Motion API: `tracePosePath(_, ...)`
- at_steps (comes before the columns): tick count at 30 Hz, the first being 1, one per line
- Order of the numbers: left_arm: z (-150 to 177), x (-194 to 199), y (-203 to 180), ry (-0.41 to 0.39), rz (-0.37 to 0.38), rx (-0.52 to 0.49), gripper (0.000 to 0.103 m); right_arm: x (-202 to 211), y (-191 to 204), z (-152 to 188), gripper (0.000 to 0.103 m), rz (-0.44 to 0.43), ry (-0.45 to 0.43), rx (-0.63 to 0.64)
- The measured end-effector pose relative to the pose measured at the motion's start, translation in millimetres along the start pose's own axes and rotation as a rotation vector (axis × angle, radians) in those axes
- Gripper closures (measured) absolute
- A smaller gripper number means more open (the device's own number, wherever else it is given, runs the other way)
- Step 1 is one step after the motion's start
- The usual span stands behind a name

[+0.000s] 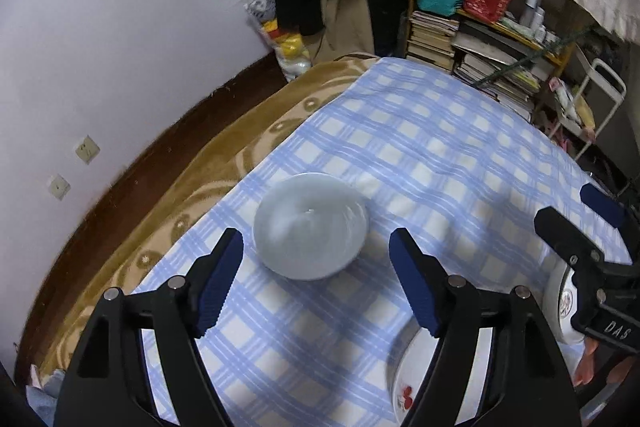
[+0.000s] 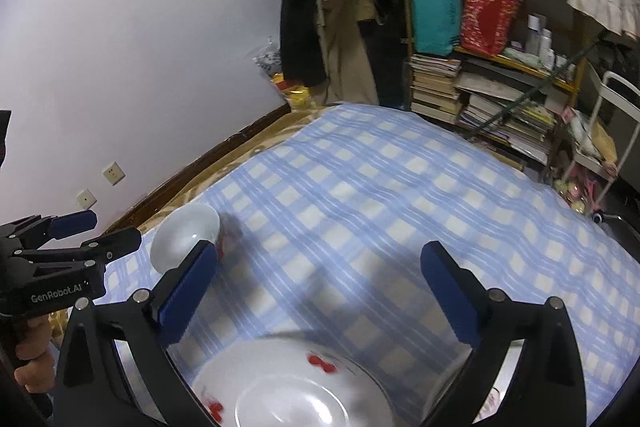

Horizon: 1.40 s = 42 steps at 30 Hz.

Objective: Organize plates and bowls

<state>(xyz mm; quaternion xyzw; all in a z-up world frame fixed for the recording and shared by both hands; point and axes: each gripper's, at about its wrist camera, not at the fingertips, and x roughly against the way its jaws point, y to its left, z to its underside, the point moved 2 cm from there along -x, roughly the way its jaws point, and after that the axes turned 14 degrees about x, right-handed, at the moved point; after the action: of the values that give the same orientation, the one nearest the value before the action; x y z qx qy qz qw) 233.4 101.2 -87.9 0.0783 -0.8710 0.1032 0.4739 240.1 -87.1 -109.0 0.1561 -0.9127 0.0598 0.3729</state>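
Both grippers, left [image 1: 316, 279] and right [image 2: 320, 291], hang released, nothing between their jaws. Pale bowl [image 1: 311, 226] sits near the checked bedcover's [image 1: 440, 147] left edge; cherry-print plate [image 2: 296, 383] lies near its front edge. Likely between placements; next move calls for picking one piece for stacking.

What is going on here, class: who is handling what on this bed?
A person holds a gripper in each hand over a blue checked cloth. Both the left gripper and the right gripper have open jaws with nothing between them. A pale bowl sits alone on the cloth ahead of the left gripper. A white plate with red flowers lies below the right gripper.
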Motion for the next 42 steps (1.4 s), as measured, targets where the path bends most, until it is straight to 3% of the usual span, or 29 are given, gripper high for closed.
tracePosePath(6,-23,-32,27,0.038,0.006,0.082,0.028,-33,12,-14,0.0,-0.023,0.02,0.004)
tracePosePath(11,-30,-60,45,0.073,-0.022,0.113,0.028,-67,21,-18,0.0,-0.113,0.07,-0.035)
tracePosePath(21,-21,-111,72,0.158,-0.05,0.161,0.028,-119,65,-12,0.0,-0.214,0.167,0.019)
tracePosePath(28,-13,-132,84,0.199,-0.074,0.177,0.028,-147,85,1,0.001,-0.229,0.247,0.04)
tracePosePath(31,-11,-136,89,0.21,-0.063,0.196,0.029,-156,90,3,0.022,-0.234,0.279,0.043)
tracePosePath(33,-10,-136,90,0.207,-0.042,0.208,0.046,-161,94,3,0.039,-0.247,0.293,0.047)
tracePosePath(34,-10,-137,90,0.22,-0.022,0.219,0.059,-164,96,3,0.053,-0.255,0.303,0.053)
tracePosePath(35,-9,-139,90,0.24,0.016,0.241,0.071,-166,97,4,0.06,-0.259,0.314,0.056)
tracePosePath(37,-7,-140,89,0.258,0.047,0.275,0.078,-169,99,5,0.066,-0.267,0.328,0.045)
tracePosePath(40,-4,-143,81,0.282,0.06,0.259,0.091,-171,100,6,0.083,-0.297,0.343,0.016)
tracePosePath(42,-2,-144,75,0.291,0.052,0.246,0.093,-172,98,7,0.085,-0.292,0.354,-0.011)
